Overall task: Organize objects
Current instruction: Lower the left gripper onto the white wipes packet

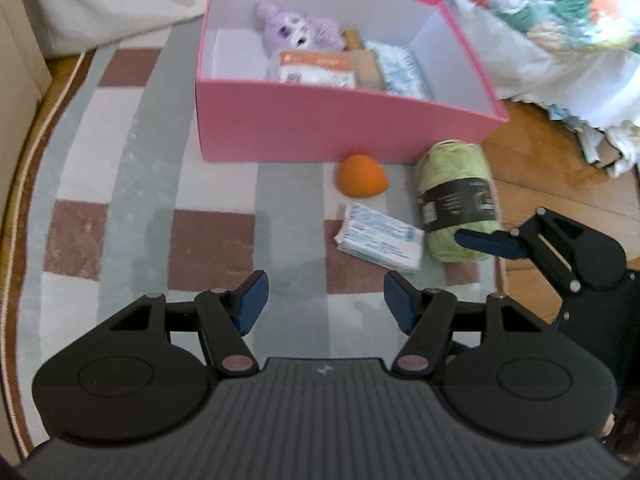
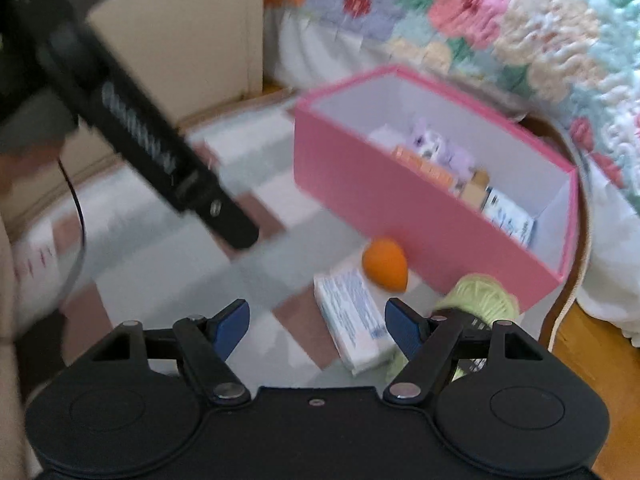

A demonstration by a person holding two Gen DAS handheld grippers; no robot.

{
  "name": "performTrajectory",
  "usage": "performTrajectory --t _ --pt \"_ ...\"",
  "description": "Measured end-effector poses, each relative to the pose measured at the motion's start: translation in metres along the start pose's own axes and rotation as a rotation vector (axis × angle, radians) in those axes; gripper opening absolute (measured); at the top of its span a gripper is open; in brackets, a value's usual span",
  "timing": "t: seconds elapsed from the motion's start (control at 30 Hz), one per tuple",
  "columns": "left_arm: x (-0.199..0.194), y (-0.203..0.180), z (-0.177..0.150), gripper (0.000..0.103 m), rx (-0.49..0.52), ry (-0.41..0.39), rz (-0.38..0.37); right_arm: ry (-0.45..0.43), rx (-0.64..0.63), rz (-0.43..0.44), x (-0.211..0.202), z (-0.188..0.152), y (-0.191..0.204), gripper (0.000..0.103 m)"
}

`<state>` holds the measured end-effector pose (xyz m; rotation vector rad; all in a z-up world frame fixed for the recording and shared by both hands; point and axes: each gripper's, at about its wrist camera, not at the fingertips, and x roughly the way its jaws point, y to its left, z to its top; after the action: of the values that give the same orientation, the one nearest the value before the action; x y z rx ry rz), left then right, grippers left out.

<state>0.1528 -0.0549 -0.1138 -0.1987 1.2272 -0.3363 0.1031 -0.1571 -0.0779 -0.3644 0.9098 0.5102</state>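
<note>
Both tools, left (image 1: pixel 326 300) and right (image 2: pixel 316 326), gape empty near a white blue-printed packet (image 1: pixel 380 242).

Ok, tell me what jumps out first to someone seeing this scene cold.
The open pink box on the checked rug, with a purple plush toy and packets inside. In front of it lie an orange sponge, a white packet and a green yarn ball. Both grippers are open and empty.
</note>
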Motion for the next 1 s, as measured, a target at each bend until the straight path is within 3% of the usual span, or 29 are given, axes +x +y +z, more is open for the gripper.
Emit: performTrajectory --t 0.27,0.43,0.57,0.63,0.67,0.7,0.87,1.0 --pt "0.042 0.007 -0.009 0.061 -0.074 -0.062 -0.091 0.101 -0.171 -0.054 0.041 -0.002 0.006 0.074" --pt "0.062 0.007 -0.02 0.054 -0.095 -0.102 -0.116 0.112 -0.16 -0.043 0.054 0.004 0.001 0.073" --pt "0.072 0.009 -0.023 0.048 -0.109 -0.104 -0.103 0.16 -0.205 -0.099 0.076 0.001 -0.001 0.062" --pt "0.073 0.01 -0.025 0.048 -0.108 -0.109 -0.106 0.173 -0.167 -0.121 0.081 0.002 -0.008 0.062" --pt "0.072 0.011 -0.025 0.048 -0.11 -0.112 -0.115 0.176 -0.107 -0.092 0.081 0.005 -0.015 0.055" --pt "0.072 0.012 -0.025 0.047 -0.111 -0.118 -0.124 0.186 -0.062 -0.064 0.081 0.007 -0.02 0.055" --pt "0.078 0.019 -0.024 0.027 -0.159 -0.123 -0.179 0.204 -0.007 -0.044 0.08 0.009 -0.022 0.051" --pt "0.077 0.026 -0.024 0.019 -0.186 -0.123 -0.212 0.197 0.066 -0.018 0.079 0.011 -0.019 0.048"
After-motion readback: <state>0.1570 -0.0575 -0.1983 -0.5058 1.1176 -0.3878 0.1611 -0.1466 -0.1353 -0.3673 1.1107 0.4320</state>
